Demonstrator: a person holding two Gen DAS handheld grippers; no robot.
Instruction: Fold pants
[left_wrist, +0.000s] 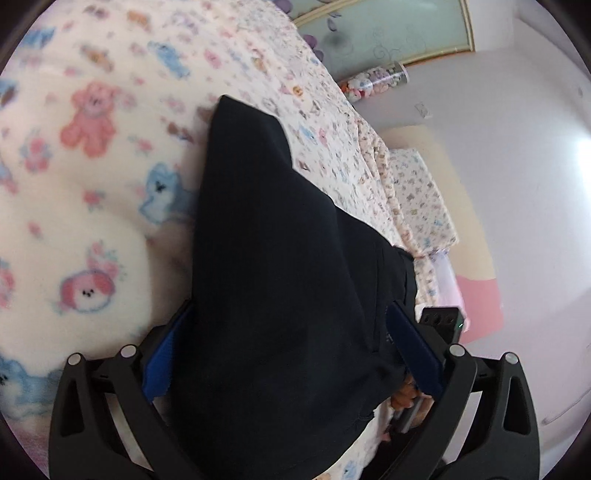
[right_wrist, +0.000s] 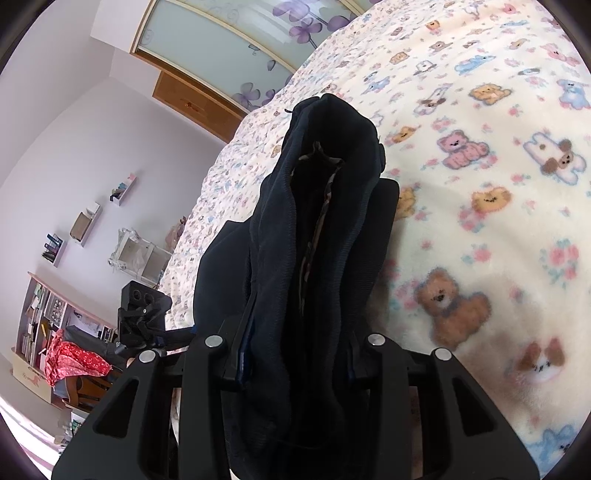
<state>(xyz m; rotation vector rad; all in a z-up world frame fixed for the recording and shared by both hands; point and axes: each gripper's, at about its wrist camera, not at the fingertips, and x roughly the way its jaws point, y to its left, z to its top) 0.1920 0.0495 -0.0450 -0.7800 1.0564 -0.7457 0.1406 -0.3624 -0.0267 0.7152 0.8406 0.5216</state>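
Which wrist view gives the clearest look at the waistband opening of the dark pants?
The right wrist view: the pants bunch between the right gripper fingers, showing the open waistband and patterned inner lining. The left wrist view shows only a smooth dark panel of the pants in the left gripper, hiding any opening.

Soft, even daylight fills both views. A glare patch burns out on the wall (left_wrist: 585, 155) in the left view, where the blanket (left_wrist: 92, 122) smears with motion blur. The dark pants (right_wrist: 325, 229) show little detail. Fisheye curvature bends everything, with black corners.
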